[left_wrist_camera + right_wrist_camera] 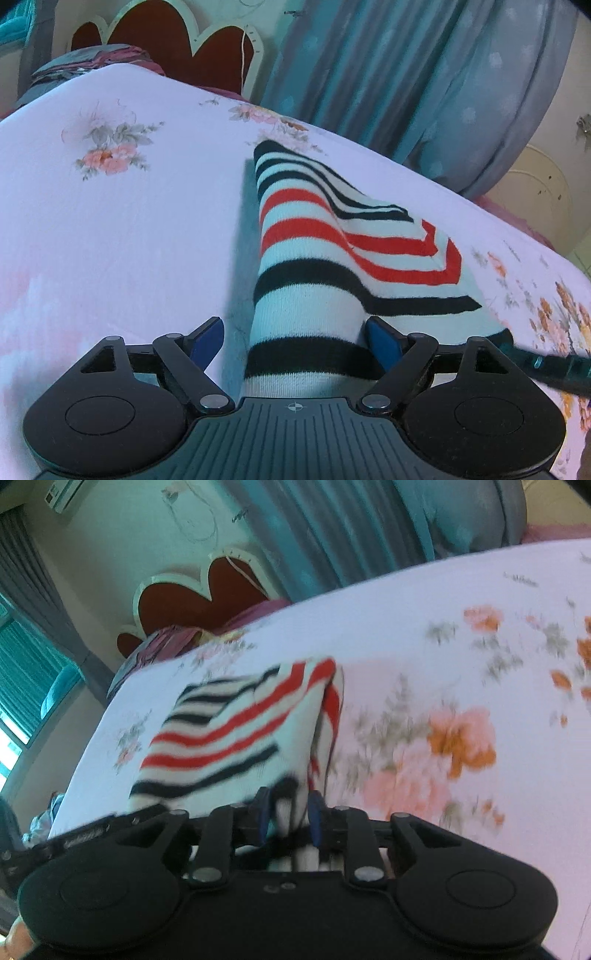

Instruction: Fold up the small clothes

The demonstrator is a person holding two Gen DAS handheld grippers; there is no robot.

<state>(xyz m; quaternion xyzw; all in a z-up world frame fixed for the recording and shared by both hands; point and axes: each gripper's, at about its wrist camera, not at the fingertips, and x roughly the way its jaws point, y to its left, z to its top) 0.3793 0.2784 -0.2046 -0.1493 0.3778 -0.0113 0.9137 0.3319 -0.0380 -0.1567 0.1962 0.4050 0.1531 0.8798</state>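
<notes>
Soft, cool-tinted daylight enters from the window (14,716) at nine o'clock. The right wrist view is motion-blurred; both views bow at the edges.

My left gripper (295,339) sits wide at bottom centre, blue pads (207,341) apart, striped garment (314,258) running between them toward centre frame. Floral bedsheet (110,240) underneath; blue curtain (388,66) upper right, red headboard (155,33) upper left.
</notes>
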